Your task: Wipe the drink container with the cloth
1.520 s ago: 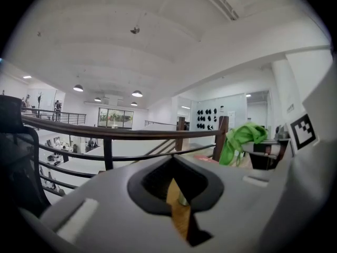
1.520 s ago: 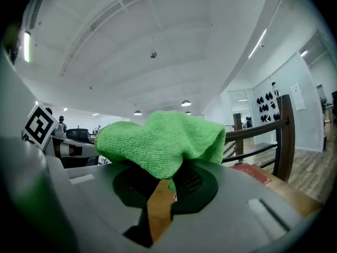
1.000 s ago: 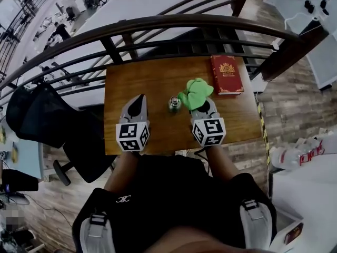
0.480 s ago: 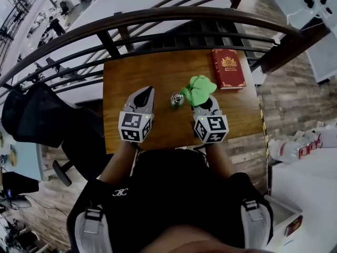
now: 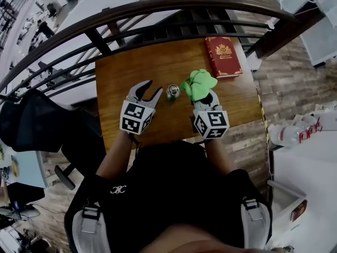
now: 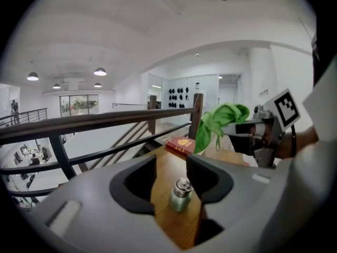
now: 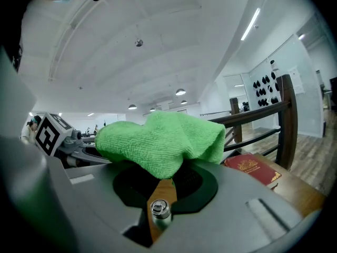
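Note:
A small metal drink container (image 5: 172, 91) with a screw cap stands upright in the middle of the wooden table (image 5: 121, 73). My left gripper (image 5: 152, 88) is just left of it. Its jaws have just been opening and now stand open with nothing between them. In the left gripper view the container (image 6: 180, 194) shows through the gap, a little ahead of the fingers (image 6: 213, 181). My right gripper (image 5: 203, 95) is shut on a bunched green cloth (image 5: 198, 83), close to the container's right. The cloth (image 7: 163, 140) covers the right fingertips, and the container (image 7: 160, 213) shows below it.
A red book (image 5: 224, 56) lies at the table's far right corner. A dark metal railing (image 5: 158, 22) curves round the table's far side, with a drop to a lower floor behind it. A black chair (image 5: 31, 125) stands to the left.
The left gripper has moved forward and right towards the container, and its jaws have gone from shut to open. The right gripper with the cloth has stayed almost in place.

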